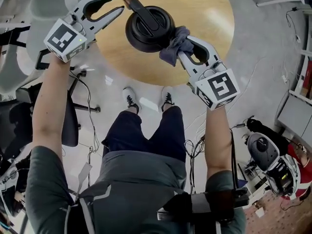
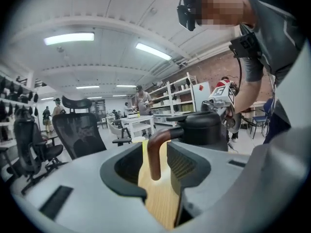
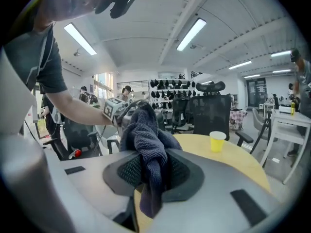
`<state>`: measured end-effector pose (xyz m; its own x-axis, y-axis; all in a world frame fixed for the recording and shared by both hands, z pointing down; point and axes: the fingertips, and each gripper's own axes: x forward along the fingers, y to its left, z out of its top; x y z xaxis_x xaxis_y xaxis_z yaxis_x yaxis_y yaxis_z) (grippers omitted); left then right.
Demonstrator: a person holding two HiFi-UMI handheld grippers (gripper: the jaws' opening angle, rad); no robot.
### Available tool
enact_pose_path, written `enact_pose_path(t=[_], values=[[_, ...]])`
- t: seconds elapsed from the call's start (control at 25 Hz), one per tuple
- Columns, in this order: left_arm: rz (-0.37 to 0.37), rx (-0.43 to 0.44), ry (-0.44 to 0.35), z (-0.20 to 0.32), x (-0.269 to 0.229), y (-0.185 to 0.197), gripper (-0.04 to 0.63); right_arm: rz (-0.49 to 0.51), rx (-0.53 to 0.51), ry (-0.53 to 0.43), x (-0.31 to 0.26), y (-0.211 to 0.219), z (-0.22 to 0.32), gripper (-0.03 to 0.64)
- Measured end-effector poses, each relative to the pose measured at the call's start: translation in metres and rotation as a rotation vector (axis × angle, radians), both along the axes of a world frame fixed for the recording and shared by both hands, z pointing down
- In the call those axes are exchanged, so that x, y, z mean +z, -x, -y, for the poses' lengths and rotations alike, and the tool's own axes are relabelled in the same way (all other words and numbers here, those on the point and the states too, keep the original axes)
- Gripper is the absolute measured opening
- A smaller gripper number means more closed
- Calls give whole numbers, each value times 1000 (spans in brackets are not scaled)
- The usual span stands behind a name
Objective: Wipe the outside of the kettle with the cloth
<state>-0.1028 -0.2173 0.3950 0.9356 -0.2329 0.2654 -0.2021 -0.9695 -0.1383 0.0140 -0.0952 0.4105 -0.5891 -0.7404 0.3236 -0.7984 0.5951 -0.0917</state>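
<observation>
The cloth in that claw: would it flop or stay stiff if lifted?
Probably floppy: the cloth bunches up and droops from the right claw. Its thin folds suggest that it is light, and its nubbly weave should keep it from slipping.

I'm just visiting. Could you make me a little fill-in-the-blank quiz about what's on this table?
The left tool holds nothing; its jaws stand ___.
The other tool, the ___ one, clamps a dark grey towelling cloth.
The black kettle stands on a round ___ table.
The small paper cup is ___.
Missing words: open; right; wooden; yellow.
</observation>
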Motion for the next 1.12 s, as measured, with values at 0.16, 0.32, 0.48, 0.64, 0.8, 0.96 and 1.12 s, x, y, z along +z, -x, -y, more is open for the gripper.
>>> enact_pose_path(t=[0.16,0.32,0.48,0.64,0.8,0.96,1.12], values=[[-42,-150,108,-15,3,19,149,24,-67,-34,-18,6,19,103],[-67,-310,179,-47,6,17,121,42,-160,-66,-24,2,14,103],[-127,-497,234,-75,12,14,93,86,-263,-77,-18,-1,10,103],[-224,-645,263,-83,15,21,63,66,-324,-74,9,-3,10,101],[-207,-722,237,-91,20,23,57,3,-385,-25,58,-1,6,101],[-176,-752,226,-100,27,18,57,7,-388,2,83,-3,10,103],[-203,-810,242,-107,30,23,57,-39,-400,31,103,-2,13,103]])
